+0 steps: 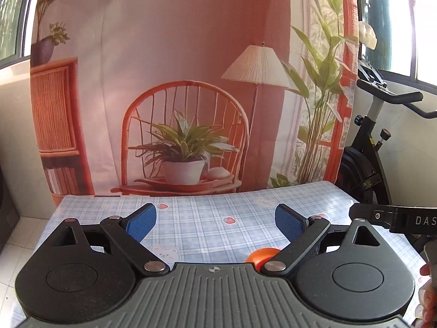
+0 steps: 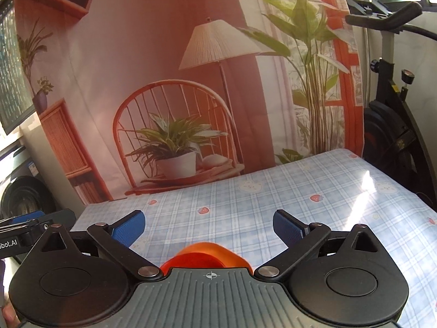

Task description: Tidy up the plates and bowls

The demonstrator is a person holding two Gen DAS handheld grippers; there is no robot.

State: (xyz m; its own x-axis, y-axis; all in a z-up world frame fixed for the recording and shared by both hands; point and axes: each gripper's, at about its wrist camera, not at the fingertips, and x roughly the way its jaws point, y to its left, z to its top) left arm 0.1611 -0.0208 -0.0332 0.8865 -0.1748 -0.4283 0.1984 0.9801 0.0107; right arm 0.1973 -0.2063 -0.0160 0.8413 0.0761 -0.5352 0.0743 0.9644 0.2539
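I have both grippers lifted off the work: the left gripper [image 1: 215, 220] and the right gripper [image 2: 209, 225] each stand with jaws spread wide and nothing between the blue pads. No earlier view is on hand, so I judge only from how things lie.

The one piece of tableware I can find is an orange rounded plastic bowl [image 2: 207, 254], sitting on the tabletop just under the nose of the right gripper; the gripper body hides its lower half. From the left wrist view it shows as a small orange sliver beside the right finger. Whether other plates or bowls are stacked under it I cannot tell. My guess is that a placement is finished and the hands are clear, but what remains to be sorted is out of sight.

The tabletop [image 2: 300, 205] carries a pale blue plaid cloth printed with bears and strawberries, with a bright sun patch on its right side. Behind hangs a printed fabric backdrop [image 1: 177, 82] of a rattan chair, lamp and potted plants. A black exercise bike [image 1: 374, 142] stands to the right, by a window.
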